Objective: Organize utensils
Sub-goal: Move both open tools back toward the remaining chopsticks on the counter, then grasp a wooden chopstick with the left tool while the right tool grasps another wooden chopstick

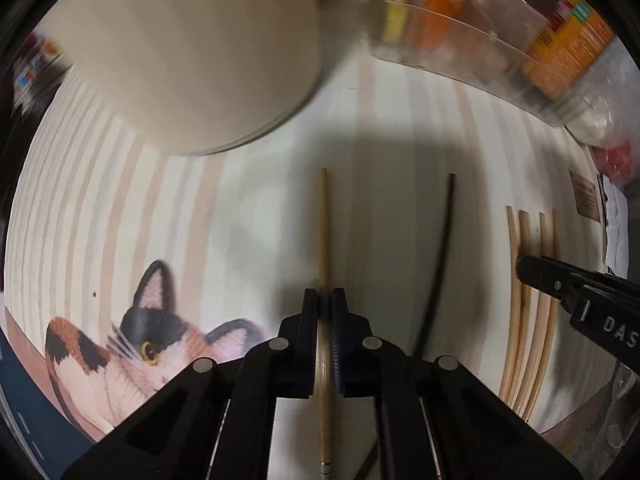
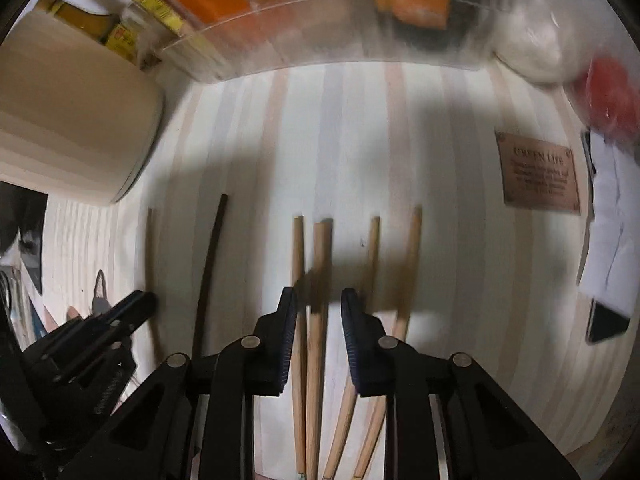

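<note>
My left gripper [image 1: 324,294] points down at the striped mat [image 1: 248,208] and is shut on a single wooden chopstick [image 1: 325,220]. A black chopstick [image 1: 444,240] lies just to its right. Farther right lie several wooden chopsticks [image 1: 526,240], with my right gripper [image 1: 528,270] over them. In the right wrist view, my right gripper [image 2: 319,296] stands narrowly open astride two of the wooden chopsticks [image 2: 320,248]. A gap shows beside its right finger [image 2: 354,320]. Two more chopsticks [image 2: 412,248] lie outside it. At the far left are the black chopstick [image 2: 212,248] and the left gripper [image 2: 142,306].
A cream round container [image 1: 192,48] stands at the back left. A clear bin of packets [image 1: 460,20] runs along the back. A cat picture [image 1: 132,340] is printed on the mat's near left. A brown label [image 2: 538,172], papers [image 2: 608,240] and a red bag [image 2: 612,96] sit right.
</note>
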`<state>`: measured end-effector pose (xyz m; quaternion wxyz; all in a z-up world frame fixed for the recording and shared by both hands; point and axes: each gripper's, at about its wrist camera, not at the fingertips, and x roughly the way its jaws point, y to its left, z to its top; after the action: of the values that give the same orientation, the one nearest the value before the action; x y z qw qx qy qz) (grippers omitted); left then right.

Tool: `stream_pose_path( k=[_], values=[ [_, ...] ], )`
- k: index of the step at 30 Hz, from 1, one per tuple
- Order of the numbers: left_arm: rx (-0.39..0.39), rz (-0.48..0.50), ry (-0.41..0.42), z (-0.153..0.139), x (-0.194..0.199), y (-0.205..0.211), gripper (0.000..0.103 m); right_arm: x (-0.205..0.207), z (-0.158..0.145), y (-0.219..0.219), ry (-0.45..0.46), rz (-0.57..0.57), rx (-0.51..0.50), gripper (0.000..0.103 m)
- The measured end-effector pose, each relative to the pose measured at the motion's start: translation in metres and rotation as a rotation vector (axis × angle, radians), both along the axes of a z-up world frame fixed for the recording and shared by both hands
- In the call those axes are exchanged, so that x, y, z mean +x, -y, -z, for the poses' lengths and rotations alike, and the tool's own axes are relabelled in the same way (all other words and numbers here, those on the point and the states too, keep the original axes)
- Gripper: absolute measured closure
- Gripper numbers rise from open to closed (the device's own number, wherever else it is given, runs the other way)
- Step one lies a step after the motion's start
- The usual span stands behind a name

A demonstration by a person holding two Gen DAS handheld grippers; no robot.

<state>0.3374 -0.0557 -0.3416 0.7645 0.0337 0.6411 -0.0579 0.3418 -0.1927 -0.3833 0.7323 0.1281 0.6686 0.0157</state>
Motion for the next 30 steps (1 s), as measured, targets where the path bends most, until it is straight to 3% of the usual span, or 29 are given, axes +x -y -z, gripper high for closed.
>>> stream_pose_path(
  k=[2,8,12,17,25,28,30],
  values=[
    [-0.007,-0.035,-0.008,0.001,-0.002,-0.012,0.099,0.002,0.0,-0.005,-0.003,-0.007,0.017,0.092],
    [-0.037,-0.139,-0.034,0.005,-0.016,-0.055,0.099,0.007,0.0,-0.025,-0.022,-0.066,-0.022,0.092],
    [-0.061,-0.181,-0.043,0.007,-0.024,-0.073,0.099,0.008,0.002,-0.021,-0.05,-0.059,0.063,0.095],
    [-0.063,-0.183,-0.04,0.009,-0.034,-0.085,0.099,0.01,-0.004,-0.008,-0.045,-0.073,-0.026,0.095],
    [-0.061,-0.173,-0.035,0.009,-0.031,-0.083,0.098,0.013,-0.006,0.008,-0.063,-0.056,0.008,0.096],
    [-0.069,-0.178,-0.038,0.01,-0.027,-0.081,0.098,0.011,-0.009,0.031,-0.067,-0.004,0.01,0.096],
    [-0.089,-0.192,-0.04,0.01,-0.027,-0.082,0.098,0.011,-0.007,0.05,-0.075,0.062,0.083,0.096]
  ],
)
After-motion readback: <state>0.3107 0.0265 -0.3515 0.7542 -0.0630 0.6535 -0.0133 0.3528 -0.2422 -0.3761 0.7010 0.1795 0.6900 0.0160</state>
